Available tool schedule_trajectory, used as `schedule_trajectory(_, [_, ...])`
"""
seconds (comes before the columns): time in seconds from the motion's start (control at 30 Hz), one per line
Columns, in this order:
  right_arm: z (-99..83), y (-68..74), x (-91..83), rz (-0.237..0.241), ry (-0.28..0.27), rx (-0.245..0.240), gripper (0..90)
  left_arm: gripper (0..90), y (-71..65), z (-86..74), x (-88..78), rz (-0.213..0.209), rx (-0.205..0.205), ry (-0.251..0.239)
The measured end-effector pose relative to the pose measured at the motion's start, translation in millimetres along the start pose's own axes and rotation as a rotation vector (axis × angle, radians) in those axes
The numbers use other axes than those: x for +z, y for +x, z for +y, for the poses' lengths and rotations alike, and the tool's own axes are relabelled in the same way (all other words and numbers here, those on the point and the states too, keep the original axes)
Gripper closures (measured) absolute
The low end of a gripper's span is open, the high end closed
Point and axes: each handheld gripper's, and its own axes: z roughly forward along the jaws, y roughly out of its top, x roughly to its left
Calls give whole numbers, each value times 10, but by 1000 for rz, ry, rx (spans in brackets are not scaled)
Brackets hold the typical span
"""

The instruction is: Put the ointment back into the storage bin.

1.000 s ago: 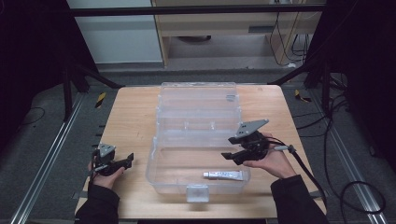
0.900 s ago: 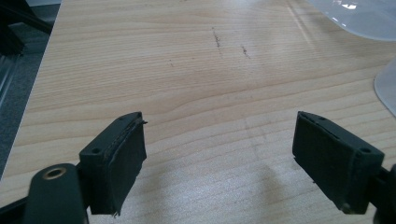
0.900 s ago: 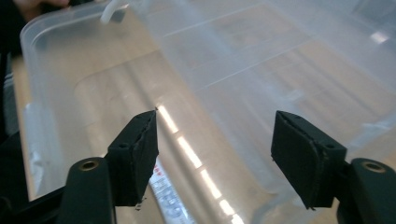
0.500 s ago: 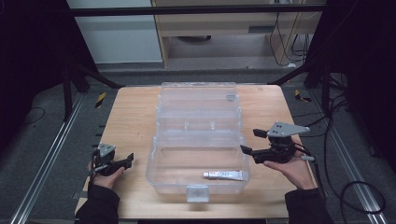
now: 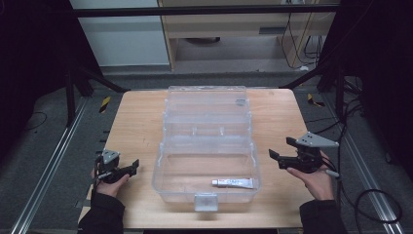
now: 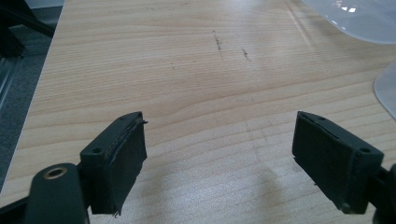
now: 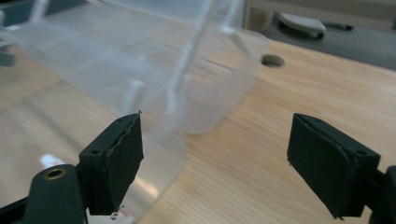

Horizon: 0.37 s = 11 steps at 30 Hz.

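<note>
I work in a lab or test bay. My pale wooden tabletop (image 5: 141, 122) stands on grey carpet inside a black metal frame (image 5: 204, 9). At twelve o'clock sits a beige cabinet (image 5: 234, 29); loose black cables (image 5: 375, 204) trail over the floor at four o'clock, and silver floor rails (image 5: 44, 175) run at eight o'clock.

Wooden table (image 5: 136, 117) — yellow-black tape (image 5: 104, 104) beyond

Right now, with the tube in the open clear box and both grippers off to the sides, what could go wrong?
The right gripper, jaws just opened and empty, sits close to the clear box wall; a careless move could shove it. The small tube lies loose inside and may slide when the lid swings.
</note>
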Motion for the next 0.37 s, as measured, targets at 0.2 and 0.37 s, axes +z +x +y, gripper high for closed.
schedule_trajectory(0.2, [-223, -199, 105, -100, 21, 88, 184, 170, 12, 1, -1, 1, 1, -4])
schedule_trajectory(0.37, [-494, -408, 187, -174, 48, 181, 185, 169, 11, 4, 6, 3, 3, -5])
